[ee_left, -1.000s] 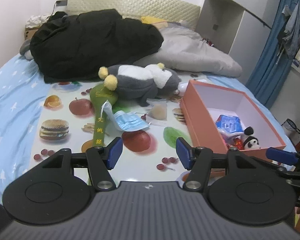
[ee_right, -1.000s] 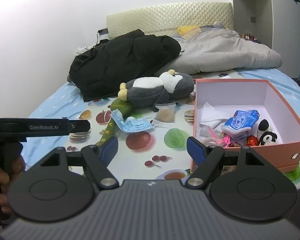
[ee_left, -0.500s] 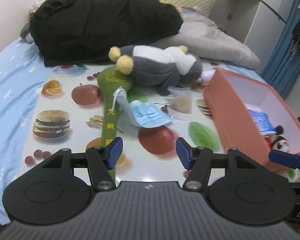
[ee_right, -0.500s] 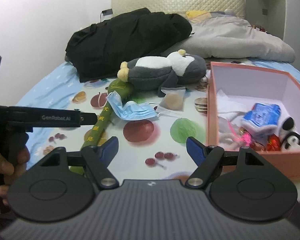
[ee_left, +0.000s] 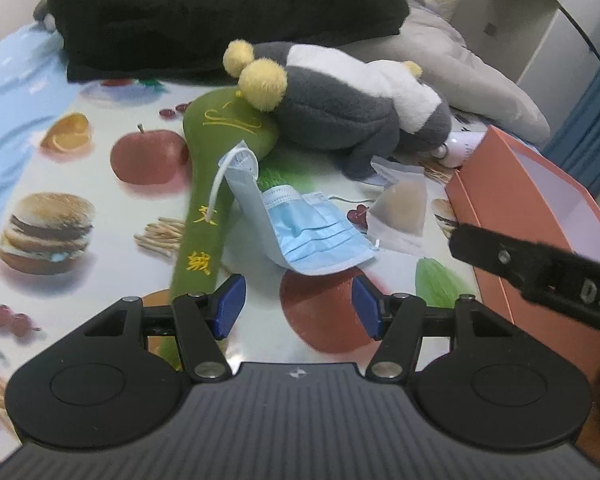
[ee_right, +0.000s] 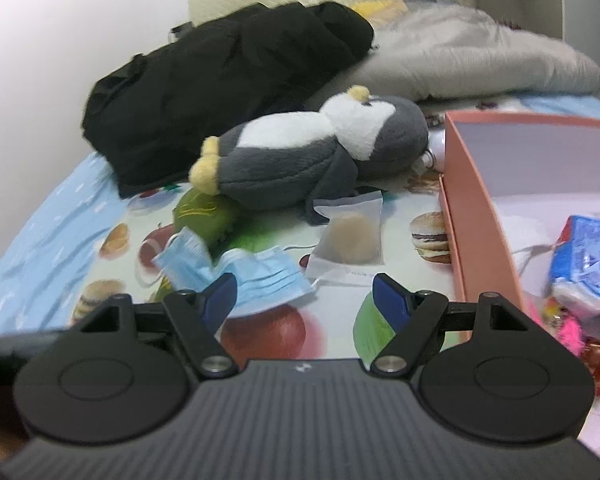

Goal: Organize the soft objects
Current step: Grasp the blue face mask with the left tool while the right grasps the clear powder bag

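The left gripper (ee_left: 298,306) hangs low over the fruit-printed mat (ee_left: 80,184), its blue pads spread wide with nothing between them. Just ahead of its gap lies a blue face mask (ee_left: 312,236), crumpled, one white ear loop draped over a long green plush (ee_left: 216,184) stitched with yellow characters. That plush runs from beside the left pad up to the yellow feet of a grey-and-white penguin plush (ee_left: 352,108), which lies on its side across the mat. To the right of the mask sits a clear packet (ee_left: 400,212) with a tan round thing inside, and beyond that the salmon-pink box (ee_left: 516,200).

The right gripper (ee_right: 304,300) is likewise spread and empty. The mask (ee_right: 256,276) lies touching or just past its left pad, the packet (ee_right: 350,236) straight ahead between the fingers, the penguin (ee_right: 316,152) farther back. The box (ee_right: 472,208) stands to its right, holding a blue-and-white packet (ee_right: 584,256) and small bright items too blurred to name. A black coat (ee_right: 228,80) and grey quilt (ee_right: 480,60) are heaped behind.
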A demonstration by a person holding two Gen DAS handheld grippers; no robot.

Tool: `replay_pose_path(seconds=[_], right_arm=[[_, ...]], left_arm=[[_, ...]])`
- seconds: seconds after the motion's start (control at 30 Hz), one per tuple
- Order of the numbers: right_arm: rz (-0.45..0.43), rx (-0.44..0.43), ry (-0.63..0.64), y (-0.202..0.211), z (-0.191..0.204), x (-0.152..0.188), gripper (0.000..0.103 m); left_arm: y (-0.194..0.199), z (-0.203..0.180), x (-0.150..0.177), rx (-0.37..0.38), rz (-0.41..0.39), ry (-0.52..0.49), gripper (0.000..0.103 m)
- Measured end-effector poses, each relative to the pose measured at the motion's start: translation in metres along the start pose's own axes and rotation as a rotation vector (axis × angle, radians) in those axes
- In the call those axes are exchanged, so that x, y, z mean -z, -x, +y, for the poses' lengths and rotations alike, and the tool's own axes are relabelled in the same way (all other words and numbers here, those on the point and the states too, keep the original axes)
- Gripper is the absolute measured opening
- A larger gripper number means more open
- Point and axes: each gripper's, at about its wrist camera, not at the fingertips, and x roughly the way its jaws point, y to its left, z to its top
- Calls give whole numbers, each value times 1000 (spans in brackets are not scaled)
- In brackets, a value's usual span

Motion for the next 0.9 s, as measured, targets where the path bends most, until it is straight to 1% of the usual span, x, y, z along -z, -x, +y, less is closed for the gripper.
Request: replay_pose_path(seconds=[0.13,0.33,0.53,0.57,0.63,0.73,0.83,0.9], right_arm=[[13,16,-4,-28,-3,-7,77],[14,55,-39,-69,-14,-18,77],[15,101,-83,-104,-20,-21,77],[17,106,-88,-109,-22,-21,77],[24,118,-92,-119,-24,-20,77],[35,114,-107,-129,-27,-17,77],[48,120,-107,-137,-28,-13,76],[41,119,-108,-138,-29,-12,72]], left_arm=[[-22,-1,-7,0,10,21,65],[-49,3,-17,-2,0,56,64],[-64,4,-20,-20,-21,46,63],[-64,3,-19,-30,-31,36,59],[-67,3,-20,-45,-41,22,58],[-69,3,-20,-55,-54,14,55],[-70,3,-21,-66,-62,-1,47],[-70,3,-21,-70,-67,-5,41]])
